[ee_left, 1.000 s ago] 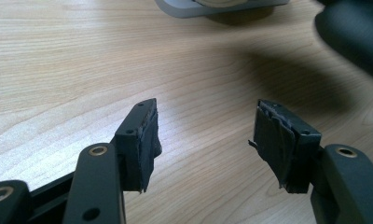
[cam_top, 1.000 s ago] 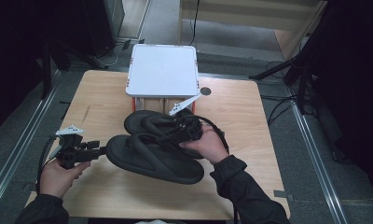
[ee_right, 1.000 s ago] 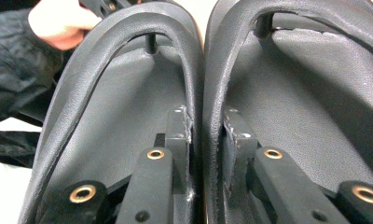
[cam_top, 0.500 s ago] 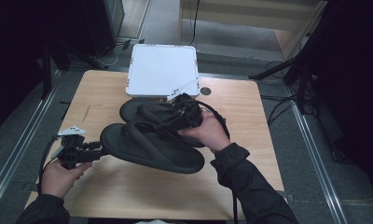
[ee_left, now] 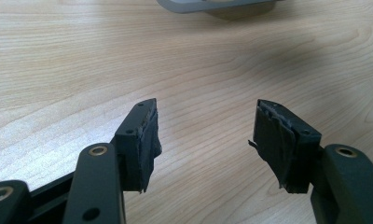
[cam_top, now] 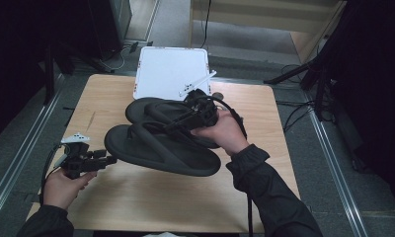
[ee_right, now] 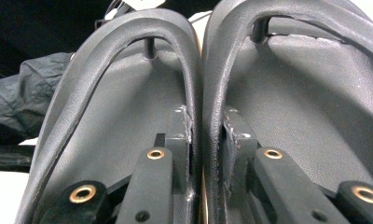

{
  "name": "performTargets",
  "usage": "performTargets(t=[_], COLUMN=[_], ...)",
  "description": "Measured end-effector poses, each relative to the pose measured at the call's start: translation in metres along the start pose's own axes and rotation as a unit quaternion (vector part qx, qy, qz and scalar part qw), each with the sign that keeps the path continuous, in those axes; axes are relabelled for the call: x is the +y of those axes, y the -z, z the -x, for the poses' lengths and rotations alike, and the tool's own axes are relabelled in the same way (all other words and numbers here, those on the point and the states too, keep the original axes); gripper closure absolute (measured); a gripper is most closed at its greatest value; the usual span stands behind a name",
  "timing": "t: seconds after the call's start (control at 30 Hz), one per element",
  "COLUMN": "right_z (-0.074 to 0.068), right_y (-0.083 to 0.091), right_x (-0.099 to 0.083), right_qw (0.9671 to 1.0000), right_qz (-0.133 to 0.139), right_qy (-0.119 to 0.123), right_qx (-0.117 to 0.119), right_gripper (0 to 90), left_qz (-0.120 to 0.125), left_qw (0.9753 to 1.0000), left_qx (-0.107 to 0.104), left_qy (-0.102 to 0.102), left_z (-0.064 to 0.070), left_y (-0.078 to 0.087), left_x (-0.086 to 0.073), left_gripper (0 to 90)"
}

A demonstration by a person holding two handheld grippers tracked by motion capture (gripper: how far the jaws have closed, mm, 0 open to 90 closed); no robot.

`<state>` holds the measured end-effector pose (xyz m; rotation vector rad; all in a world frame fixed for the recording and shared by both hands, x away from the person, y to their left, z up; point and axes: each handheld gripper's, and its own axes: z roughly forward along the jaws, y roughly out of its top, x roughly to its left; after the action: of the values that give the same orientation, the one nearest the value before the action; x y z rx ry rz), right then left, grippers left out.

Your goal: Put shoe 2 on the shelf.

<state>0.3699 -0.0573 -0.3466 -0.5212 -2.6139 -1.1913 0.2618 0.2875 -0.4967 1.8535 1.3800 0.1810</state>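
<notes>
I see the wooden table [cam_top: 136, 207] first, with a white box [cam_top: 171, 74] sitting at its far edge, about midway along. Across the middle of the table are the two black flip-flops [cam_top: 166, 148], held side by side: the nearer one stretches from left of centre toward the right, the farther one sits just behind it toward the box. I judge both to be lifted or at least partly off the wood, though I cannot tell how much of the nearer sole is touching it.

My right gripper [cam_top: 198, 114] has them: in the right gripper view its jaws are pressed together on the two inner straps [ee_right: 201, 84], pinched as a pair. So the pick-up looks done; carrying and setting them down is what I take to be left.

My left gripper [cam_top: 104, 160] hangs near the table's left front corner, just beside the nearer sole's end, jaws wide apart over bare wood with nothing between them.
</notes>
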Motion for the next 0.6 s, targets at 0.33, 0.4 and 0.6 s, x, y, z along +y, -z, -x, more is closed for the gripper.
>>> performTargets(t=[0.33, 0.4, 0.6], right_z=[0.02, 0.027, 0.048], right_y=[0.007, 0.007, 0.008], right_x=[0.019, 0.023, 0.036], right_qw=[0.9985, 0.997, 0.9909], right_qz=[0.019, 0.023, 0.037], right_qy=[-0.023, -0.036, -0.068], right_qx=[-0.045, -0.064, -0.11], right_gripper=[76.3, 76.3, 76.3], left_qz=[-0.001, 0.0, -0.002], left_qw=[1.0, 1.0, 1.0], left_qx=[0.001, 0.001, -0.002], left_qy=[0.0, 0.0, 0.001], left_z=[0.0, 0.0, 0.001], left_y=[-0.001, -0.001, -0.002], left_x=[0.0, 0.0, 0.0], left_gripper=[40.7, 40.7, 40.7])
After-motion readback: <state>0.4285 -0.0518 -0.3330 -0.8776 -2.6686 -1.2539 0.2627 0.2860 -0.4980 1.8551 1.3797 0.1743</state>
